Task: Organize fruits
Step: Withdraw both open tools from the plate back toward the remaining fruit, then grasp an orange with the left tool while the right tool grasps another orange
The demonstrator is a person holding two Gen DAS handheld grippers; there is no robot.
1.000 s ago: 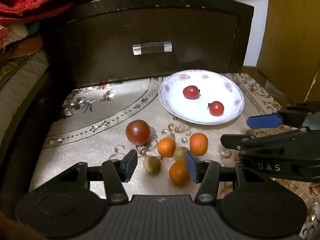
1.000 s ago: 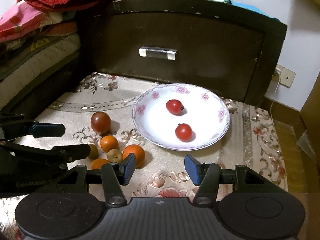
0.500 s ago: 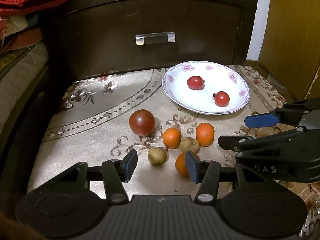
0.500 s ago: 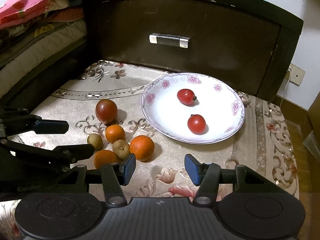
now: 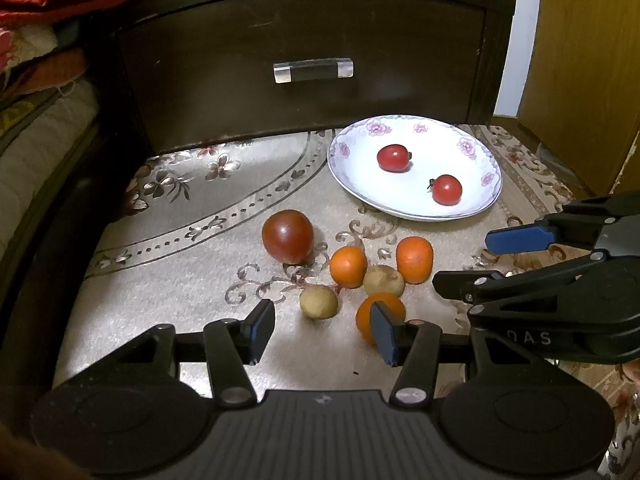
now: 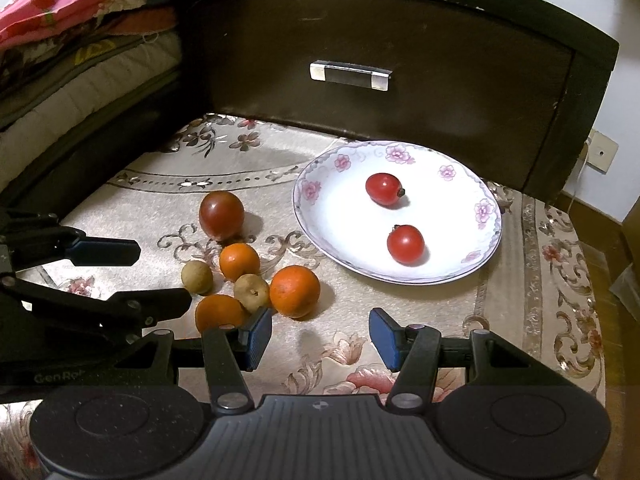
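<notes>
A white floral plate (image 5: 344,152) (image 6: 320,216) holds two small red tomatoes (image 5: 394,157) (image 5: 447,189). In front of it on the patterned cloth lie a large dark red tomato (image 5: 287,236) (image 6: 221,215), three oranges (image 5: 348,267) (image 5: 414,254) (image 5: 374,312) and two small brown fruits (image 5: 319,301) (image 5: 383,280). My left gripper (image 5: 322,330) is open and empty, just before the nearest brown fruit and orange. My right gripper (image 6: 318,336) is open and empty, right of the fruit cluster and near an orange (image 6: 295,290).
A dark wooden drawer front (image 5: 304,60) with a clear handle (image 5: 313,72) stands behind the cloth. Bedding and red fabric (image 6: 60,20) lie at the left. A wooden cabinet (image 5: 580,60) stands at the right. The right gripper (image 5: 464,268) also shows in the left wrist view.
Both grippers have moved forward and lower toward the fruit cluster; the fruits and plate look larger and nearer. Both stay open. Nothing on the cloth has moved.
</notes>
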